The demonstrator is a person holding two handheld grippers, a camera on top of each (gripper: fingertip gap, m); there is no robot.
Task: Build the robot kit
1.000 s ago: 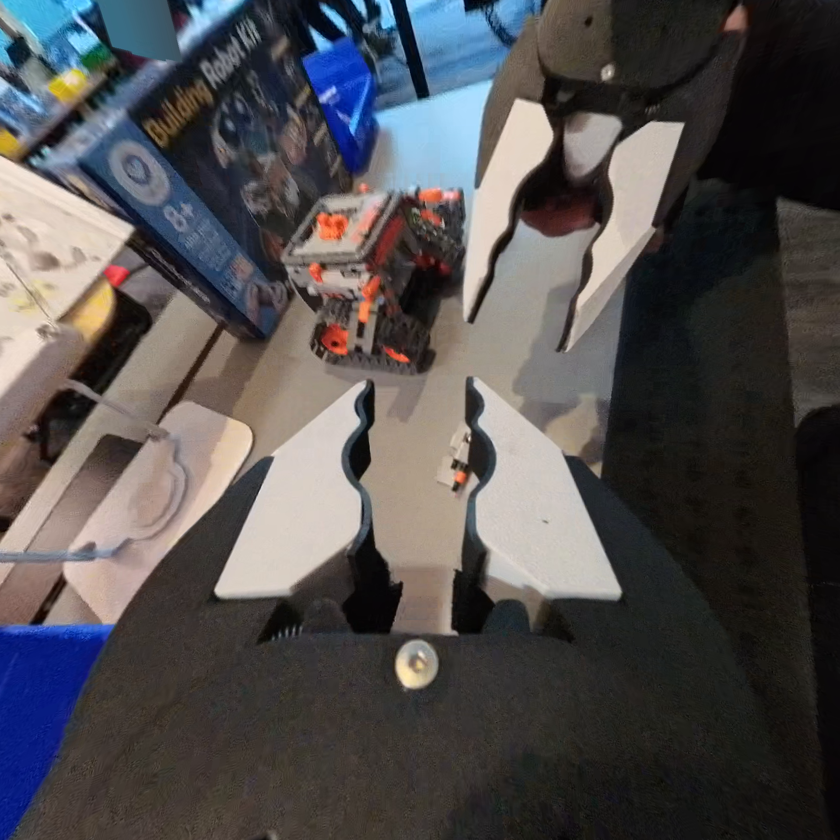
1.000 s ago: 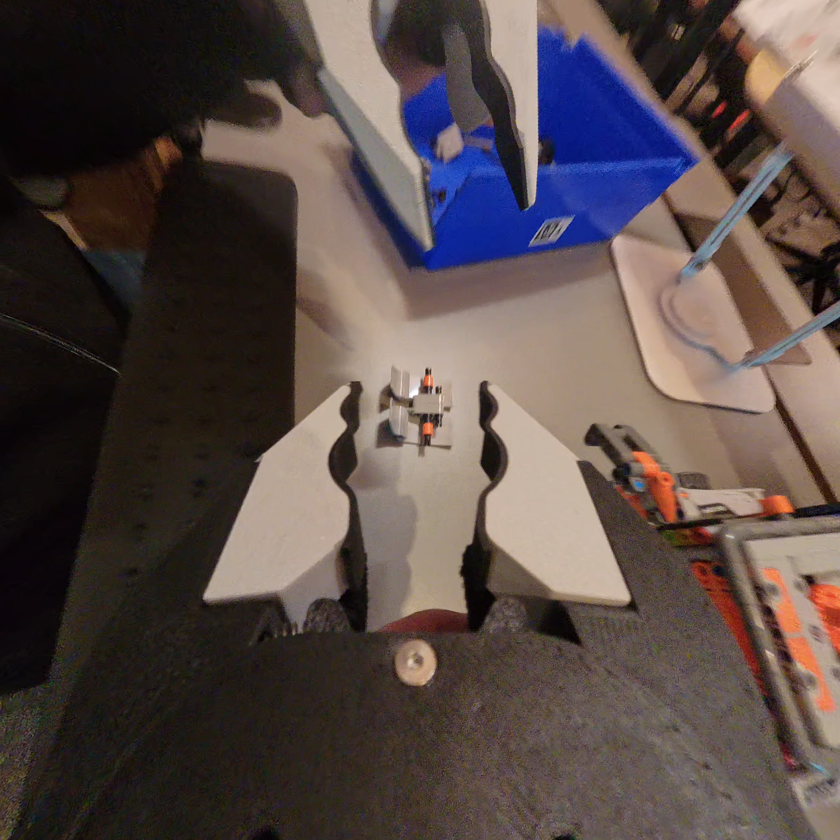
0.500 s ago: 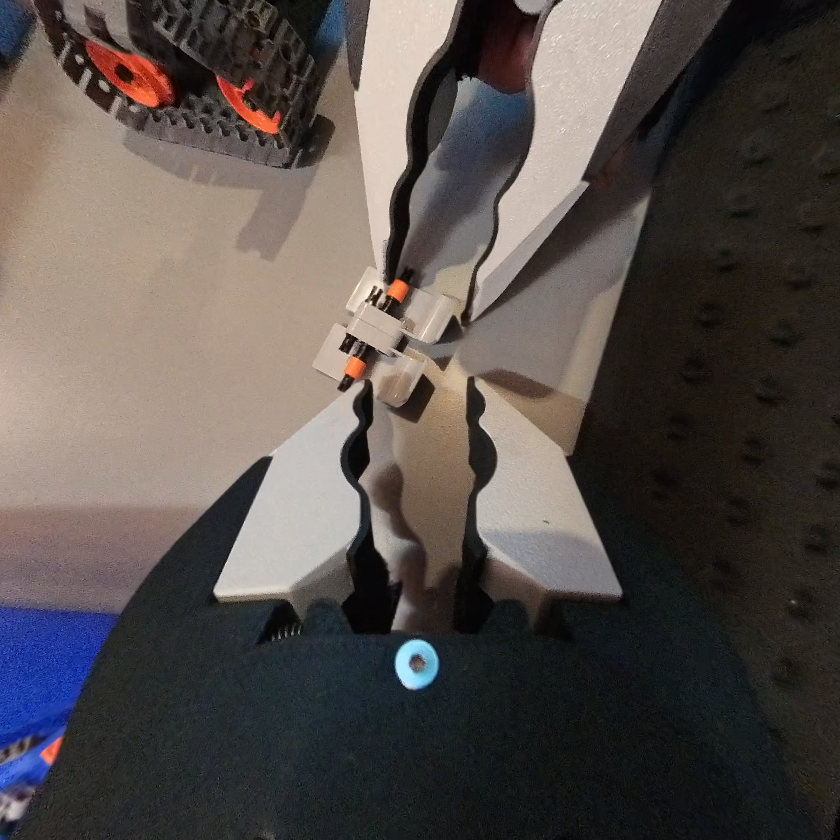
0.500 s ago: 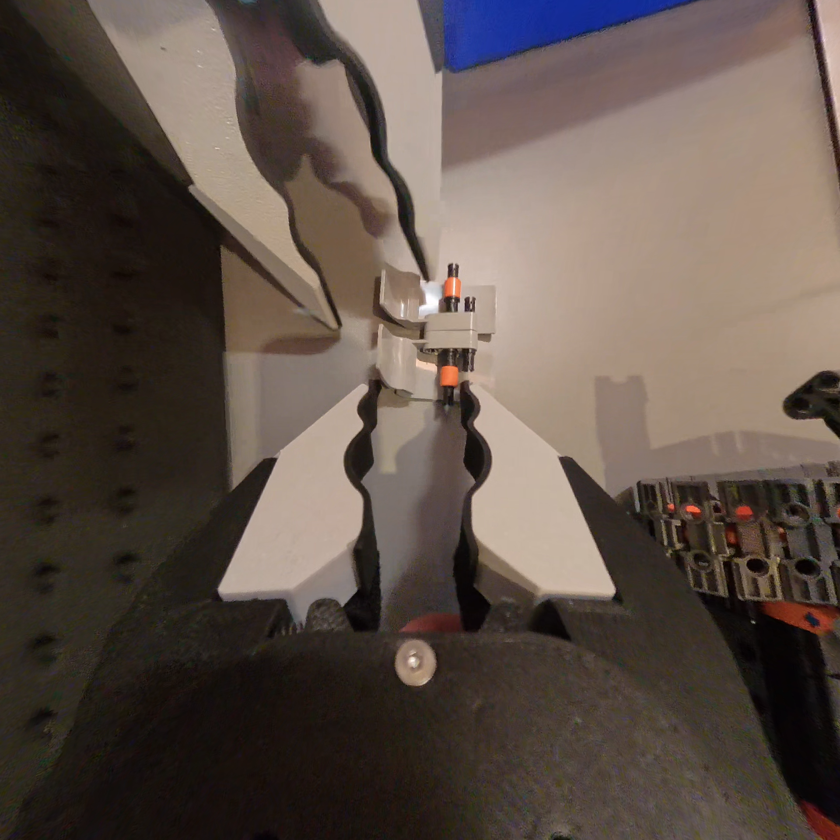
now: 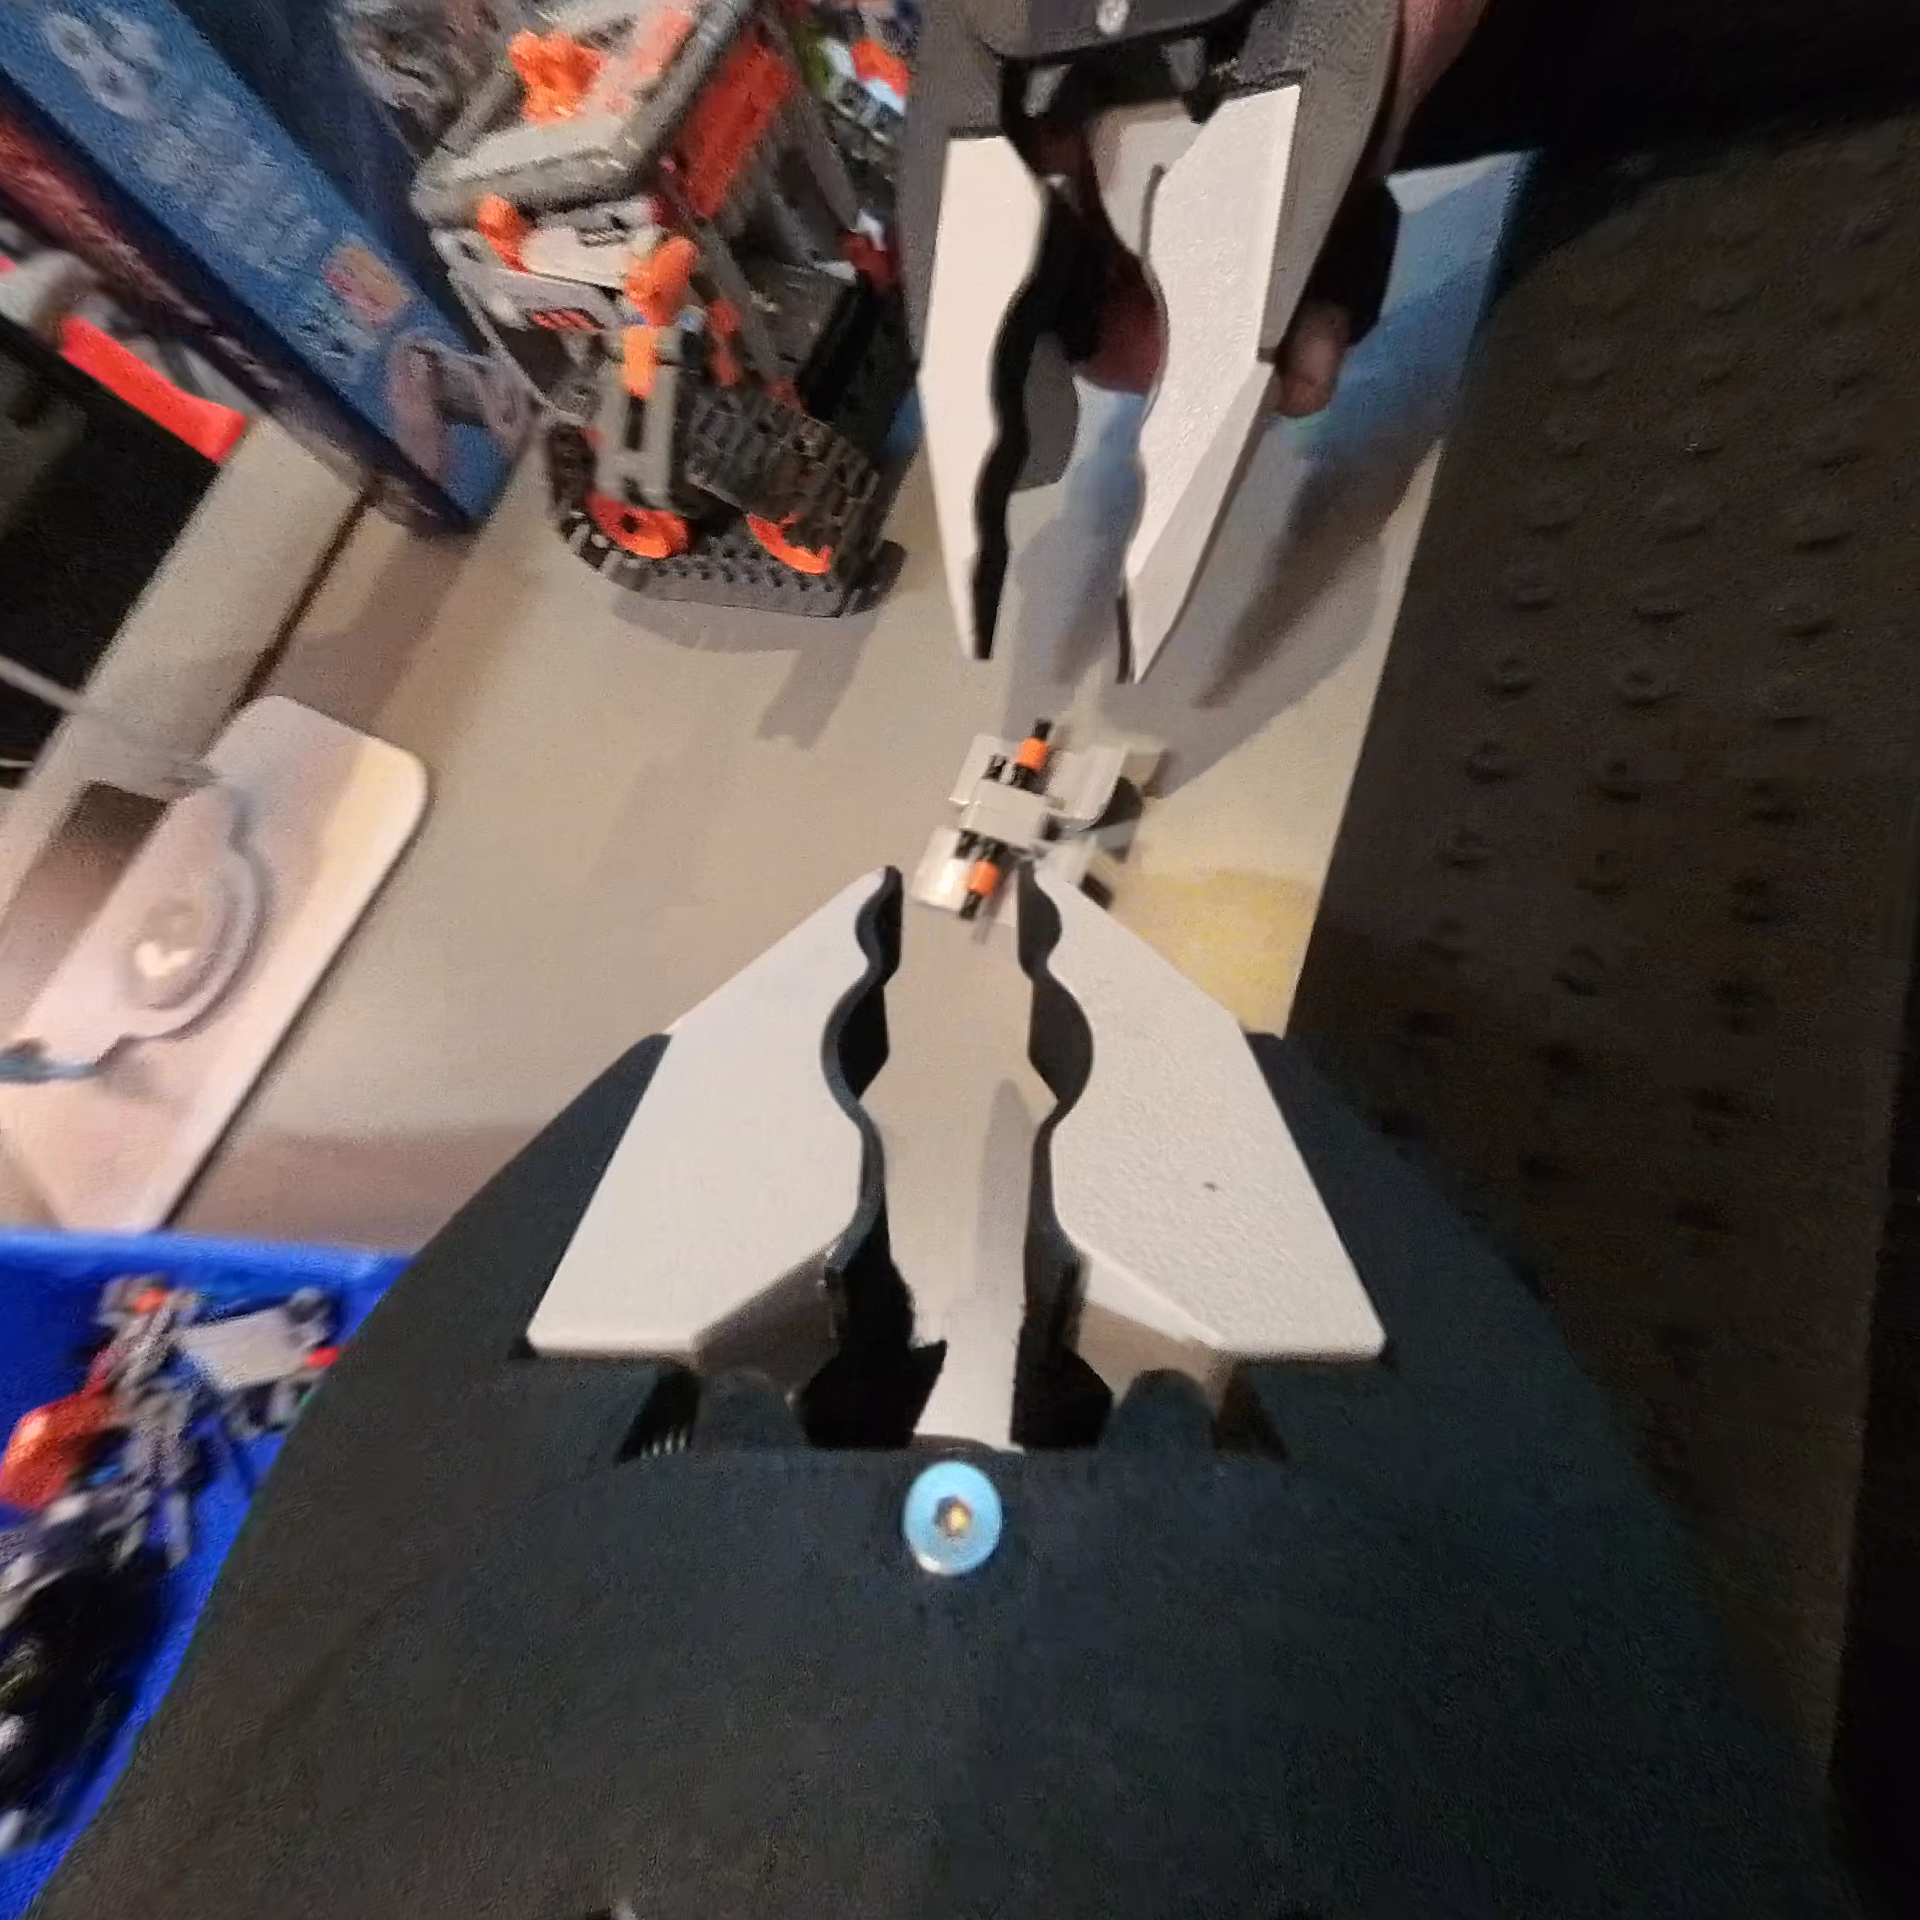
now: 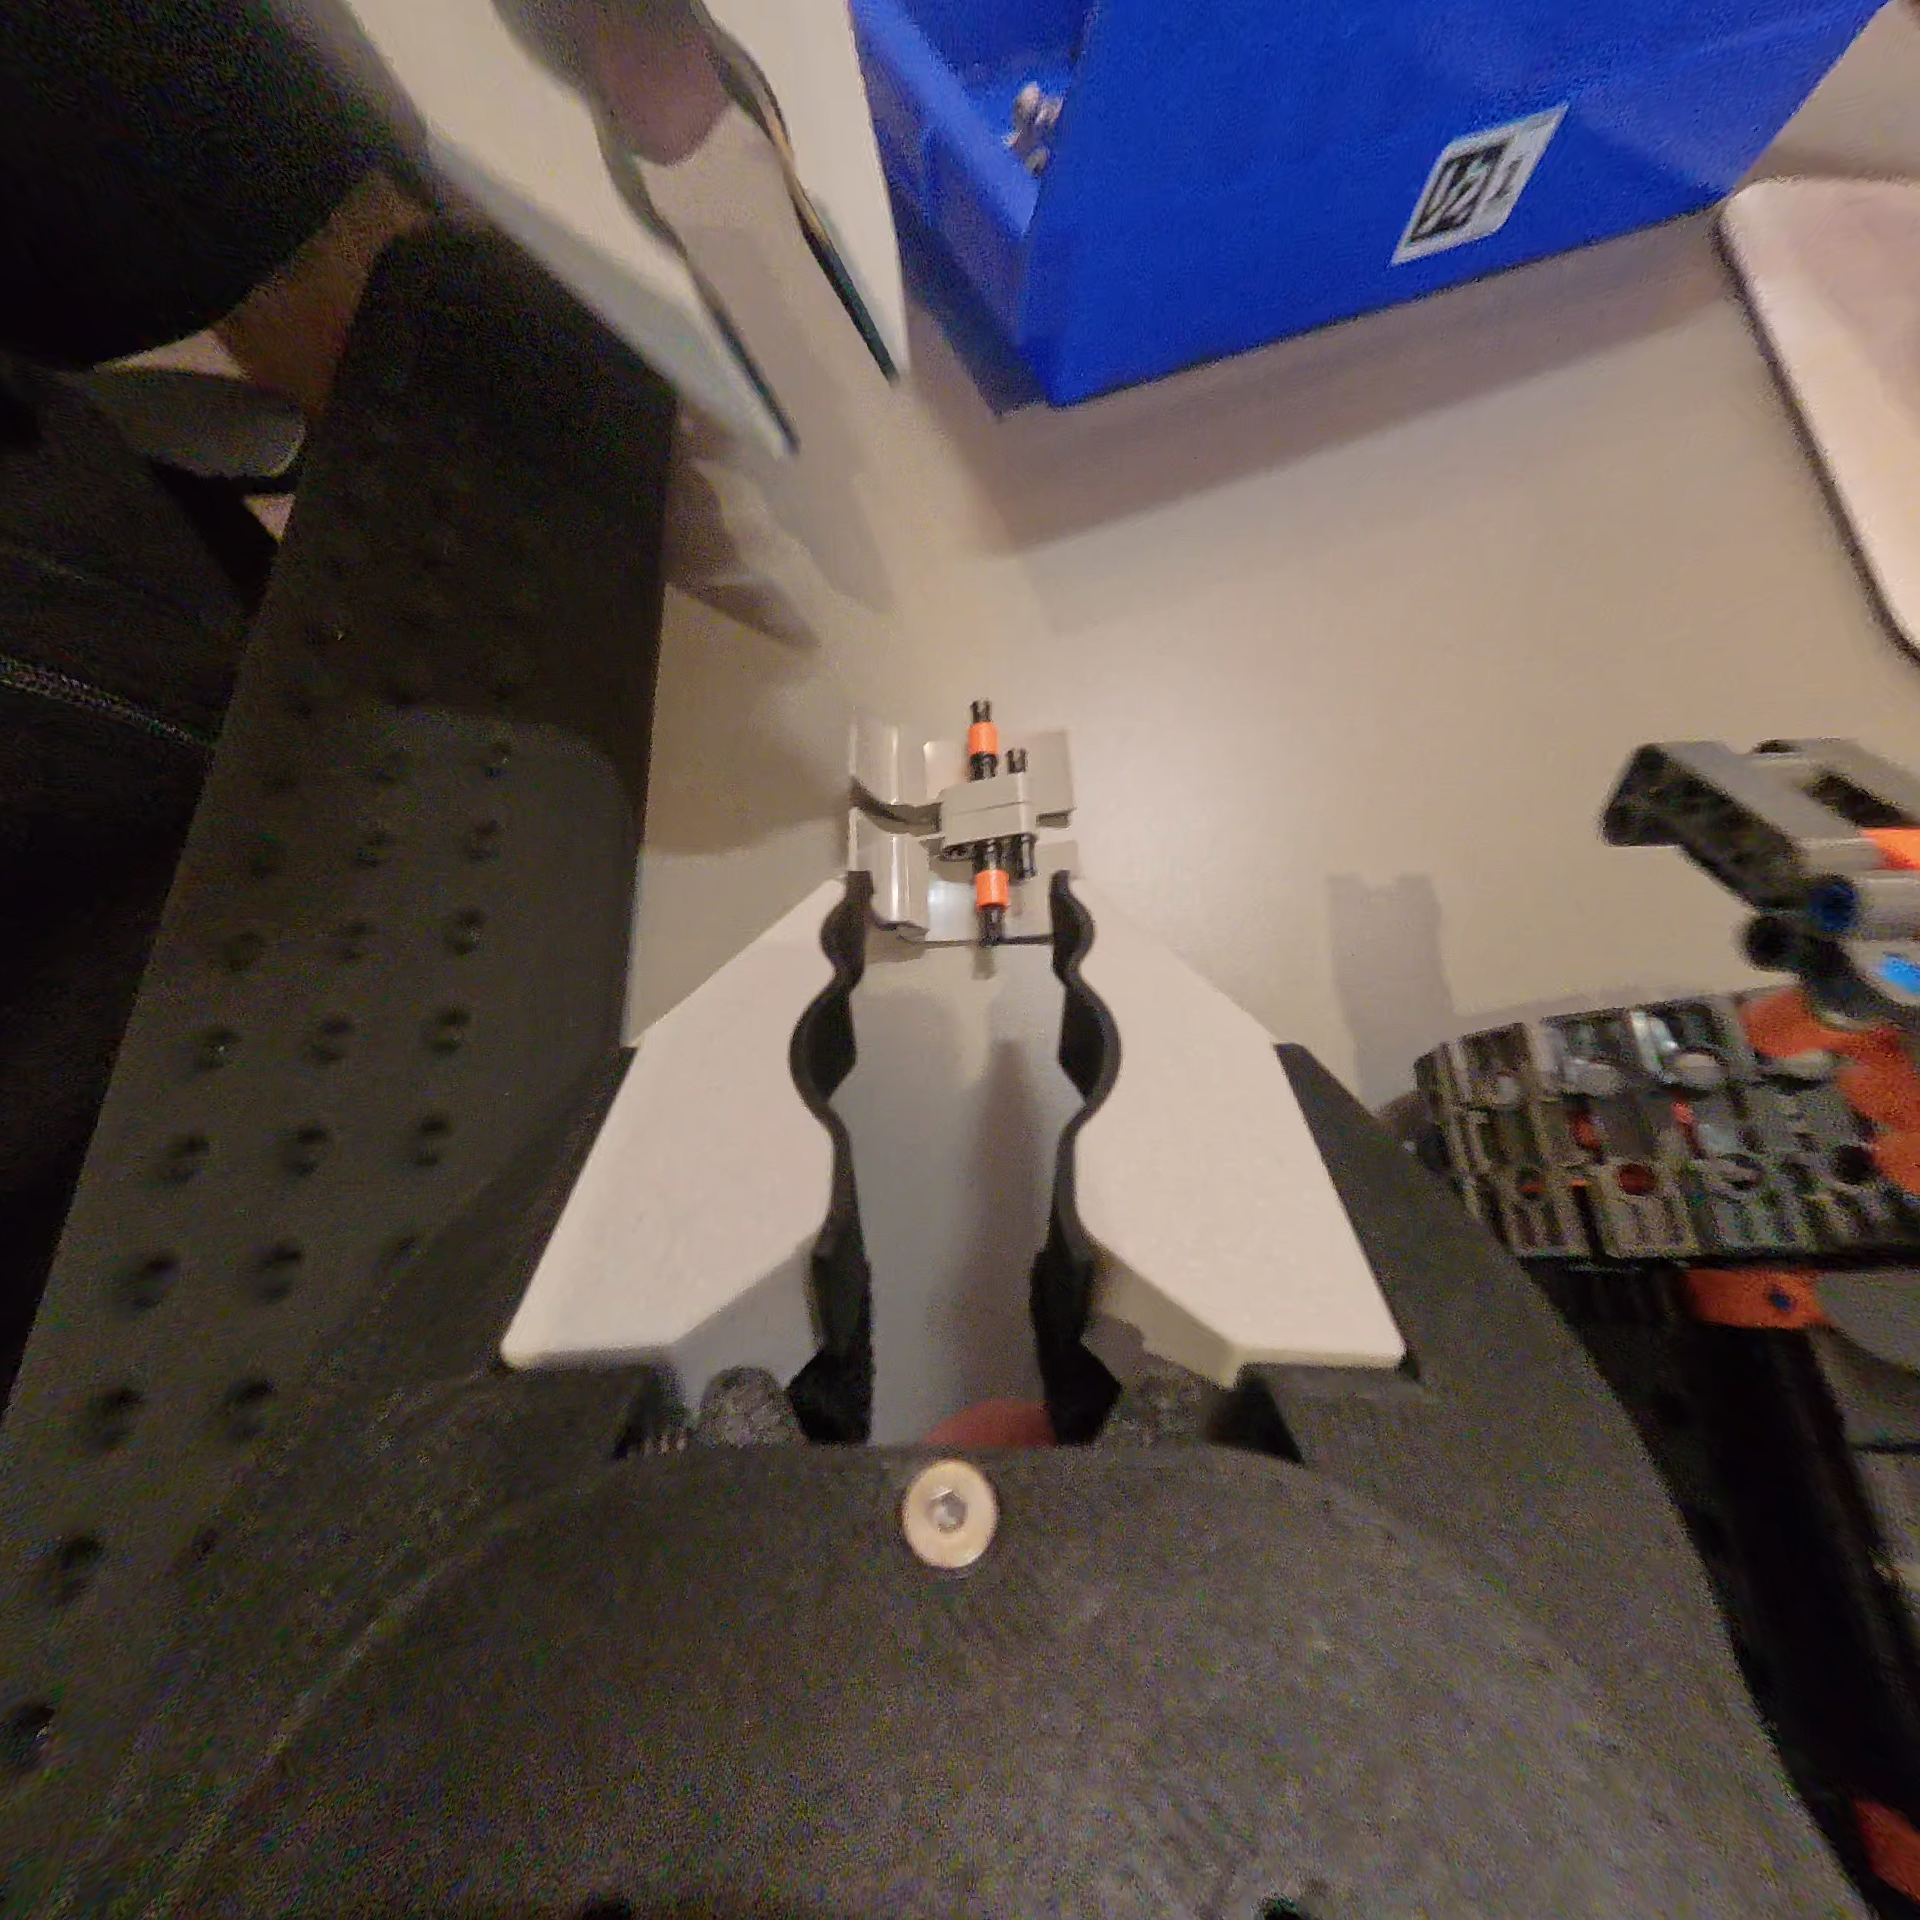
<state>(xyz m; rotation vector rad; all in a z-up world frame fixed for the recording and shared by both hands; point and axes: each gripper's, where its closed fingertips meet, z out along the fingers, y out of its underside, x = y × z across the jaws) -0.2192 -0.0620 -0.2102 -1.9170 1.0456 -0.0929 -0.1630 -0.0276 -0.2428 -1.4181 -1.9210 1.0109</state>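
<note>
We are holding both grippers with their fingers apart and gripping nothing, the left gripper (image 5: 956, 883) and the right gripper (image 6: 956, 888) each pointing at the small grey and orange brick piece (image 6: 971, 821) lying unlifted on the table (image 6: 1351, 675) at frame centre, just beyond their tips.

Pale beige smooth tabletop (image 5: 582, 748). Directly on it: small grey plastic brick assembly with orange-collared black pins (image 6: 961, 821), lying flat mid-table; black-tracked grey and orange brick-built vehicle (image 5: 717, 416); blue plastic bin (image 6: 1299, 166) holding loose parts; dark blue printed cardboard box (image 5: 270, 229), just beside the vehicle; white rounded-corner flat base plate (image 5: 208, 935) near table edge.
</note>
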